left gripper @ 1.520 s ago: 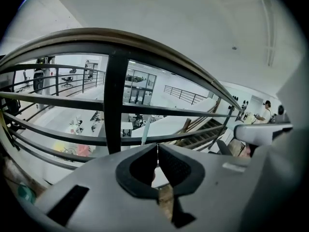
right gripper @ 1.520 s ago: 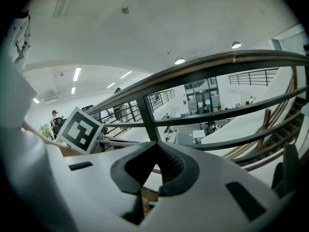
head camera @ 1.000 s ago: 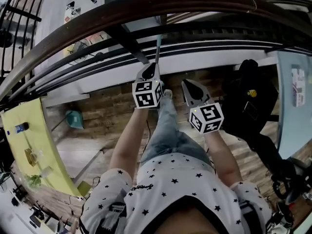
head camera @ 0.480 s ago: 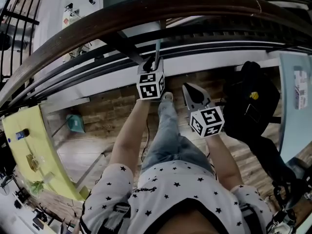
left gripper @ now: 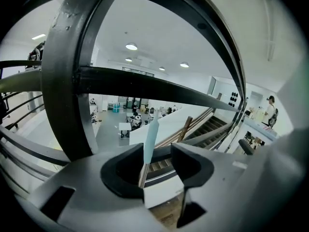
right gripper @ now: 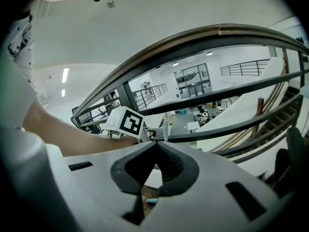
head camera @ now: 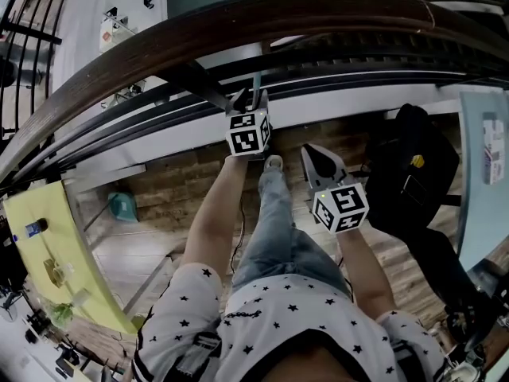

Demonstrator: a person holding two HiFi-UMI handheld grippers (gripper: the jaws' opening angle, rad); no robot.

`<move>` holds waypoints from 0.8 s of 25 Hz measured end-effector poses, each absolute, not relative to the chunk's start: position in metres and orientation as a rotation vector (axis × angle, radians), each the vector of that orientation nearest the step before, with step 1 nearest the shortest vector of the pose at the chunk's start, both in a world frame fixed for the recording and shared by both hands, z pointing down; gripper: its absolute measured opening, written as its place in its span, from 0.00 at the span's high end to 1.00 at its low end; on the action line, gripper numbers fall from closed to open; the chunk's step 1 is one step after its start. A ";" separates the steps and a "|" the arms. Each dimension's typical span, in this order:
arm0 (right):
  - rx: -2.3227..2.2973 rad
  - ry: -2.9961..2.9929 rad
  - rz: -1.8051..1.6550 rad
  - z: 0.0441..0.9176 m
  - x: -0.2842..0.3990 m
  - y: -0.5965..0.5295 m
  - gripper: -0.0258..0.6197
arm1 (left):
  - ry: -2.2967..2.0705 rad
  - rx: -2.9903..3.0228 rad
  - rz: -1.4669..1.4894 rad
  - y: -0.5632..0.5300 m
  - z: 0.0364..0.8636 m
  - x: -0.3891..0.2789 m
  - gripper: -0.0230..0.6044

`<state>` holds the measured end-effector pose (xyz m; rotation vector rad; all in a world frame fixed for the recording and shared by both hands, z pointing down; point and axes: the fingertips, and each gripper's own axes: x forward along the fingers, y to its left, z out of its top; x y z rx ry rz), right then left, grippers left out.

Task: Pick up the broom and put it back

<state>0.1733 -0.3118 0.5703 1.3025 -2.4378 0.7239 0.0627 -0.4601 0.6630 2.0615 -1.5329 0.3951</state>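
Left tongs [left gripper: 157, 152]: just opening, broom handle [left gripper: 151, 134] loose between.
Right tongs [right gripper: 155, 146]: closed, empty.
Advice: withdraw straight back; don't nudge handle.

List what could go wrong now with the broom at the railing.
1. The left hand-held gripper's jaws have just been opening and stand apart around the broom handle. Nothing clamps it, so it may tip sideways along the railing and fall.
2. The right hand-held gripper is shut and held apart from the handle, probably too far to catch it.
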 end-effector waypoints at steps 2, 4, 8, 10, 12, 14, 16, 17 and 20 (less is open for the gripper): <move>1.305 -2.428 0.729 0.573 0.175 -0.313 0.97 | -1.532 2.059 0.405 -0.467 0.668 0.064 0.68; 1.308 -2.419 0.734 0.576 0.178 -0.315 0.97 | -1.531 2.057 0.413 -0.475 0.673 0.066 0.68; 1.318 -2.402 0.752 0.584 0.183 -0.313 0.97 | -1.541 2.055 0.449 -0.486 0.685 0.067 0.68; 1.323 -2.397 0.755 0.585 0.186 -0.312 0.97 | -1.544 2.059 0.454 -0.491 0.688 0.067 0.68; 1.327 -2.391 0.757 0.582 0.192 -0.311 0.97 | -1.546 2.062 0.456 -0.496 0.686 0.071 0.68; 1.329 -2.384 0.760 0.581 0.200 -0.312 0.97 | -1.547 2.060 0.471 -0.502 0.686 0.078 0.69; 1.331 -2.376 0.768 0.584 0.202 -0.312 0.97 | -1.548 2.059 0.490 -0.507 0.692 0.080 0.71; 1.332 -2.373 0.772 0.587 0.201 -0.312 0.97 | -1.551 2.059 0.497 -0.508 0.695 0.078 0.73; 1.336 -2.367 0.780 0.593 0.195 -0.310 0.97 | -1.559 2.063 0.508 -0.511 0.704 0.070 0.77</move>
